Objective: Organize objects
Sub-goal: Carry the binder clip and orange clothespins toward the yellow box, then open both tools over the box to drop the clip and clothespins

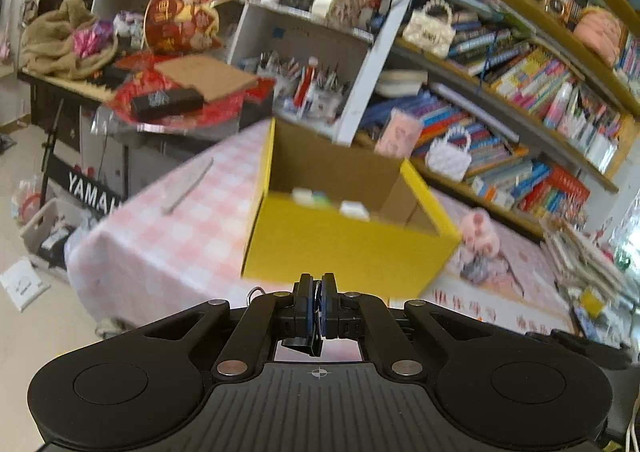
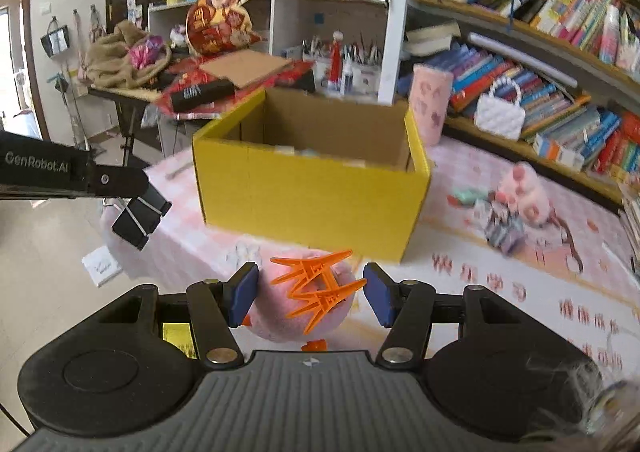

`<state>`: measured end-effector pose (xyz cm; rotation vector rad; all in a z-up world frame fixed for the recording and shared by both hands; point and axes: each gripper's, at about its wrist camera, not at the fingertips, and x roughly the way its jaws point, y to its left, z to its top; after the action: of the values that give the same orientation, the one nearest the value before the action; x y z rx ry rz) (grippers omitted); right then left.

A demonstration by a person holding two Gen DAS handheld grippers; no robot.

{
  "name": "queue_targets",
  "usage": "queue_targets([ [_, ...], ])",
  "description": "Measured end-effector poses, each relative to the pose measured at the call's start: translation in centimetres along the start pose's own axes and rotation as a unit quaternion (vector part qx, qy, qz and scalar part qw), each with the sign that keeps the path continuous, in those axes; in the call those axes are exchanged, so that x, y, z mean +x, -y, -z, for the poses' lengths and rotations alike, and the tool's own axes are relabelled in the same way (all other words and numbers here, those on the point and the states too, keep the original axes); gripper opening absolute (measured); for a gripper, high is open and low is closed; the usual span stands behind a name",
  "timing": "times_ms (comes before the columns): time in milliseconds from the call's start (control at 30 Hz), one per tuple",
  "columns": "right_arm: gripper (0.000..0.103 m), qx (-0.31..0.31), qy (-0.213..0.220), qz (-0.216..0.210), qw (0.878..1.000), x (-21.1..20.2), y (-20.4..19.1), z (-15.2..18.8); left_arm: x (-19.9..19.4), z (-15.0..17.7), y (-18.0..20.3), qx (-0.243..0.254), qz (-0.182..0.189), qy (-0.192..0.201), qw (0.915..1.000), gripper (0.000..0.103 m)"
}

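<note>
A yellow cardboard box (image 1: 344,248) (image 2: 308,192) stands open on the pink checked tablecloth (image 1: 160,236), with small pale items inside. My left gripper (image 1: 317,292) is shut on a black binder clip (image 2: 138,218), held near the box's left front corner; in the left wrist view the clip (image 1: 302,344) hangs just below the fingers. My right gripper (image 2: 312,292) is open, its blue pads either side of orange clothes pegs (image 2: 316,288) that lie on a pink plush toy (image 2: 296,316) in front of the box.
A pink plush pig (image 2: 524,192) and small trinkets (image 2: 500,230) lie right of the box. A pink cup (image 2: 430,108) stands behind it. Bookshelves (image 2: 540,64) fill the right side. A cluttered desk (image 2: 160,84) and a Yamaha keyboard (image 1: 88,188) stand to the left.
</note>
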<state>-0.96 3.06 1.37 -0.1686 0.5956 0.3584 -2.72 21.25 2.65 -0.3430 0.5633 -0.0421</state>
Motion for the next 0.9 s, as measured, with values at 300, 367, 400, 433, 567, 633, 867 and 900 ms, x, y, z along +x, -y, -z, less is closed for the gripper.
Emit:
queue_targets([
  [300,0.055,0.001,0.078,-0.002,0.997,2.4,2.1,-7.2,2.8,-5.7,1.9,0.016,0.004,0.057,0.9982,0.002],
  [367,0.055,0.003,0.093,0.003,0.996,3.4,3.0,-8.7,4.0,-6.7,2.2,0.019,0.003,0.062,0.9979,0.002],
  [400,0.055,0.003,0.098,0.006,0.995,4.0,3.4,-9.5,4.6,-7.1,2.4,0.020,0.001,0.063,0.9978,0.002],
  [433,0.055,0.001,0.102,0.008,0.995,4.7,3.8,-10.2,5.4,-7.5,2.5,0.021,0.000,0.063,0.9978,0.002],
  [567,0.055,-0.023,0.087,0.010,0.996,8.8,4.6,-11.5,9.2,-8.5,2.8,0.022,-0.010,0.044,0.9988,0.002],
  [633,0.055,-0.035,0.068,0.010,0.997,11.0,4.8,-11.4,11.2,-8.5,3.0,0.023,-0.019,0.028,0.9992,0.002],
  [867,0.056,-0.041,0.013,0.005,0.999,15.7,5.4,-10.6,15.6,-7.5,3.4,0.027,-0.036,-0.029,0.9986,0.003],
  [900,0.059,-0.042,0.015,0.006,0.999,15.8,5.4,-10.6,15.7,-7.4,3.5,0.028,-0.036,-0.030,0.9985,0.008],
])
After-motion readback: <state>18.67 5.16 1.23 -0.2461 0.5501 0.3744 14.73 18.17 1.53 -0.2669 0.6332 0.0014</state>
